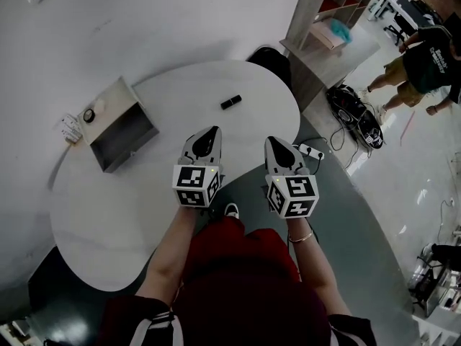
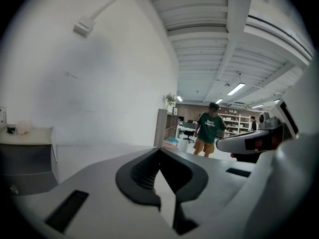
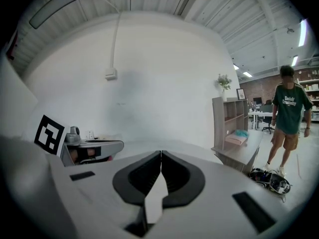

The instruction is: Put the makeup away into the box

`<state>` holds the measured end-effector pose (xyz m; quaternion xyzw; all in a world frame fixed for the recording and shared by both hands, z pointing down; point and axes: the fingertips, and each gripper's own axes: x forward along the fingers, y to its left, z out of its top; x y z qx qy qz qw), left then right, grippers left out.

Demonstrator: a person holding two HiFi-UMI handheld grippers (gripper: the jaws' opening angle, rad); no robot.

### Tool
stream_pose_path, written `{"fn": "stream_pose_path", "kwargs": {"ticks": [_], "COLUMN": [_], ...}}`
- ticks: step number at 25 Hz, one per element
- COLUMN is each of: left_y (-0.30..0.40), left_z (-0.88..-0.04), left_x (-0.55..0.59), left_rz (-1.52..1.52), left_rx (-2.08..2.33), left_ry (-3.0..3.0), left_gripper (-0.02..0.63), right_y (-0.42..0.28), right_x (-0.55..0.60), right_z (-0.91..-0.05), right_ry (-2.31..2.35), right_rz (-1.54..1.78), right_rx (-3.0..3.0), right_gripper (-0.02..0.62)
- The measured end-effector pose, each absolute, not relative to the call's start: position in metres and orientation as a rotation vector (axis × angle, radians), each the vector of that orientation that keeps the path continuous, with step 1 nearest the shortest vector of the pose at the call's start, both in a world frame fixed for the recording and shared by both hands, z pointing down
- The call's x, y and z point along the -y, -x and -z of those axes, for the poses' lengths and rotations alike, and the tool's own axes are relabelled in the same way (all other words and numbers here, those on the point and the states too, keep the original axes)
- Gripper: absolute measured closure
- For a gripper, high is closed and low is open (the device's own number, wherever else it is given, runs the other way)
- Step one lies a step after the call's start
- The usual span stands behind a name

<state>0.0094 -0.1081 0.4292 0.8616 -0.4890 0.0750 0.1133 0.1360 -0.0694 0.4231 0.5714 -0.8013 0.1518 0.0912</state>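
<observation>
Nothing held above the white table point(image 1: 108, 222).
The left gripper point(image 1: 210, 134) and right gripper point(image 1: 274, 144) are clenched shut; a black tube point(image 1: 230, 102), maybe lipstick, lies ahead.

The round white table point(image 1: 108, 222) is seen steeply from overhead — the white wall point(image 2: 99, 83) is shared by both low, level gripper views.

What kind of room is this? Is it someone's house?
Probably an office or workshop, not a house: a tall open shelf unit, desks with a rolling chair at the back, and long strip lights on a bare ceiling.
</observation>
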Motion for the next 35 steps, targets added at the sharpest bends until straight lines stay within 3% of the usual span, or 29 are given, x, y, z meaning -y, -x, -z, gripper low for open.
{"fn": "stream_pose_path", "kwargs": {"ticks": [25,35], "left_y": [-0.027,-0.031], "left_z": [-0.463,-0.496], "left_x": [0.166,0.196], "left_rz": [-0.385,-0.493], "left_rx": [1.384,1.399], "left_ry": [-2.456,-2.378], "left_gripper": [0.578,0.494], "right_y": [-0.148,-0.155], "right_x": [0.129,0.164], "right_z": [-0.431,-0.451], "right_ry": [-1.606,-1.534], "right_rz": [-0.472,-0.531], "right_rx": [2.402,2.402], "right_gripper": [0.58,0.58]}}
